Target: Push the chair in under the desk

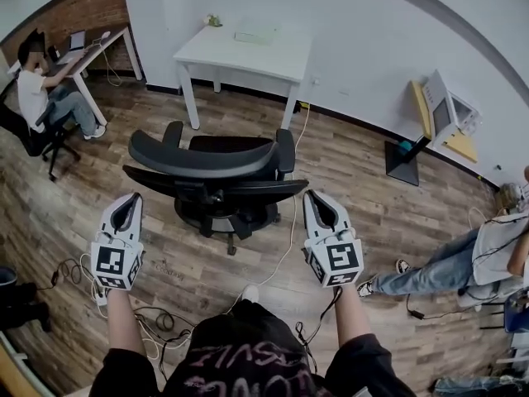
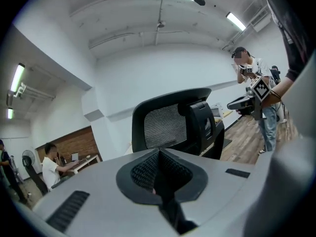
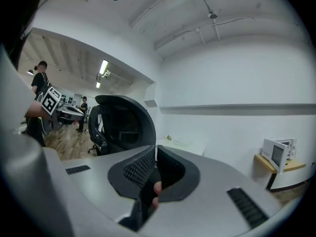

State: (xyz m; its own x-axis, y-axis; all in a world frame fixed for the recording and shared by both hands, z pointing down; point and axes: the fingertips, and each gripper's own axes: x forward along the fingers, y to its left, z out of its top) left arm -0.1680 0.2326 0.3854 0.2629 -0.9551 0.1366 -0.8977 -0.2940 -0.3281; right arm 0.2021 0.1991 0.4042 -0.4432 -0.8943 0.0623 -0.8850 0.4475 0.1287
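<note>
1. Both jaws are closed flush with nothing between them: left hand-held gripper [image 1: 126,207] lower left of centre, right hand-held gripper [image 1: 319,205] lower right of centre
2. Black office chair [image 1: 216,172] sits mid-frame on the wood floor [image 1: 347,172], with its backrest towards the wearer and its seat towards the white counter [image 1: 248,52] at upper centre; it is well apart from the counter and not under it yet
3. The grippers flank the backrest, one near each end; no contact is visible and there looks to be a small gap on both sides
4. Step in hand, my read: set both closed tips on the backrest and shove
5. To do it well, press on the solid frame rather than the mesh, at matching height and with equal force so the castors don't swing the chair off line; aim the seat between the counter legs and go slow at the end, since the armrests may catch the counter edge
6. In the way: a pale cable [image 1: 288,238] runs along the floor from the wall by the counter's right leg, past the chair base, and the castors could snag it
7. Around, off the push line: seated person [image 1: 37,93] at a second counter [image 1: 103,44] upper left, person sitting on the floor [image 1: 463,263] at the right edge, microwave [image 1: 438,110] upper right, cable tangle [image 1: 157,317] lower left
</note>
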